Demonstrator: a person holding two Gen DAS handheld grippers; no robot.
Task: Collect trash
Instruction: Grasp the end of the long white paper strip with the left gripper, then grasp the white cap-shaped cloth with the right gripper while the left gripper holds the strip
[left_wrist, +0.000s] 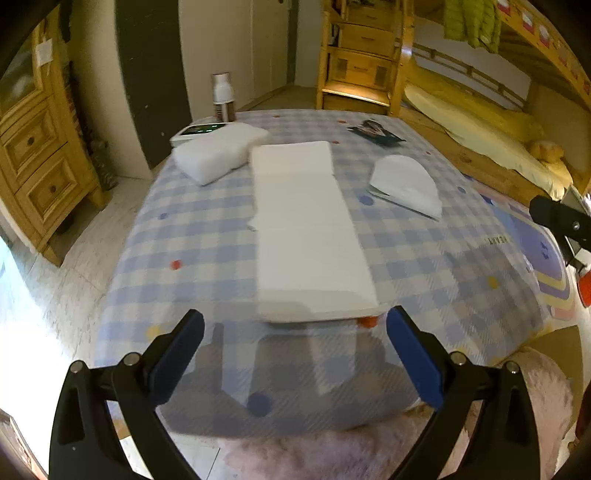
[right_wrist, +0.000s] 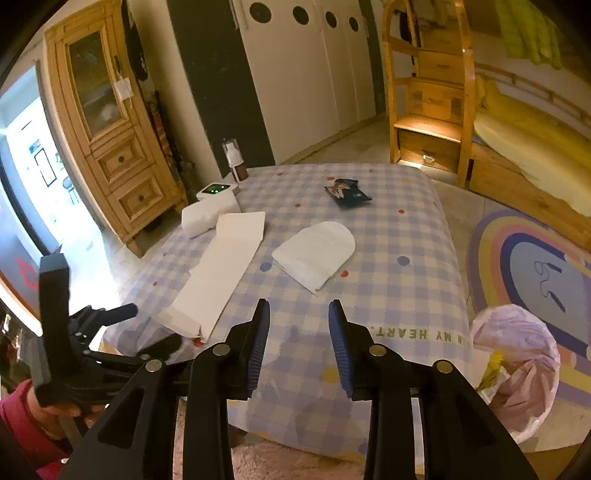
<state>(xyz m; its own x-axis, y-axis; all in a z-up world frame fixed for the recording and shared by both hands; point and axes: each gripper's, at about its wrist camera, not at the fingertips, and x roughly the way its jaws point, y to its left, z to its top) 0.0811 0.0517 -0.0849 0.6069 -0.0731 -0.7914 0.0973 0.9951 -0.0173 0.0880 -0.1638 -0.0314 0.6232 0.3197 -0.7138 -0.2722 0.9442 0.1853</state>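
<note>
A long white folded sheet (left_wrist: 306, 229) (right_wrist: 221, 266) lies lengthwise on the blue checked tablecloth (left_wrist: 424, 258) (right_wrist: 399, 295). My left gripper (left_wrist: 295, 315) (right_wrist: 147, 328) is open, its blue pads either side of the sheet's near end and not touching it. A rounded white folded paper (left_wrist: 406, 181) (right_wrist: 317, 251) and a dark snack wrapper (left_wrist: 375, 131) (right_wrist: 347, 192) lie farther back. My right gripper (right_wrist: 299, 304) hangs open over bare cloth near the front edge, nothing between its fingers. A bin with a pink bag (right_wrist: 517, 369) stands on the floor to the right.
At the far left of the table are a white soft pack (left_wrist: 214, 155) (right_wrist: 199, 218), a white device with green lights (left_wrist: 199, 130) (right_wrist: 216, 190) and a pump bottle (left_wrist: 223, 98) (right_wrist: 234, 158). A wooden cabinet (right_wrist: 110, 129) stands left, a bunk bed with steps (right_wrist: 432, 92) right.
</note>
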